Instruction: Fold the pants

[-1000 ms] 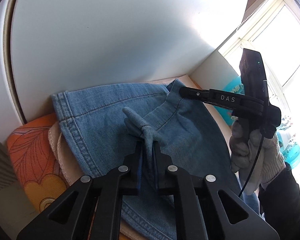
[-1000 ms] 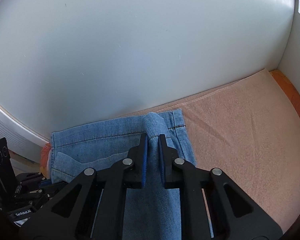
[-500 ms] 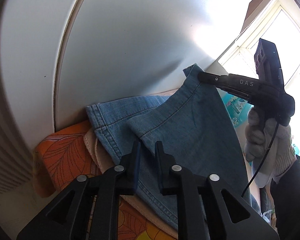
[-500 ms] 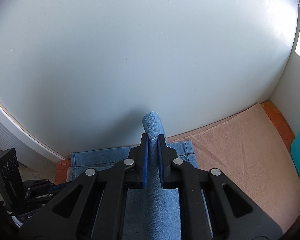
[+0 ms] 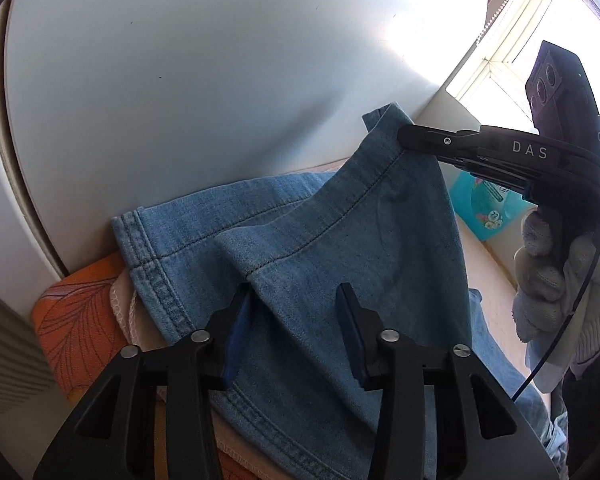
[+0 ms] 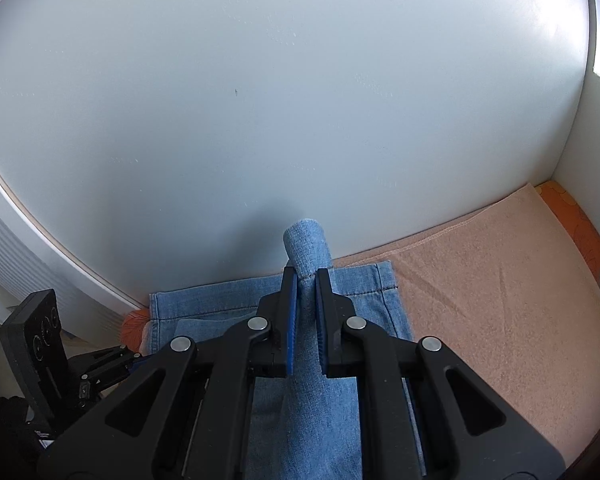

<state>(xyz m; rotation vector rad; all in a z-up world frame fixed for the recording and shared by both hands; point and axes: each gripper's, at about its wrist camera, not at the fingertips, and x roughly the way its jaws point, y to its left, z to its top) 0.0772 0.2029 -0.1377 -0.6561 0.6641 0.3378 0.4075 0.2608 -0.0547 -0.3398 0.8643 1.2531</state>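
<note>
Denim pants are being supported on a peach towel against the white wall, with one hemmed corner being held raised above the layers lying flat. The main risk is judged to be uneven folding: the lifted panel is being carried at one corner only, so the free side is likely to sag or twist, and the lower layer may be dragged out of line. Slippage from the pinch is also considered possible, since only a narrow roll of cloth is being gripped. The right gripper is being held above the towel by a gloved hand, fingers pressed together on the raised denim corner. The left gripper is being held low over the near fold, fingers spread with cloth lying between them, ungripped.
</note>
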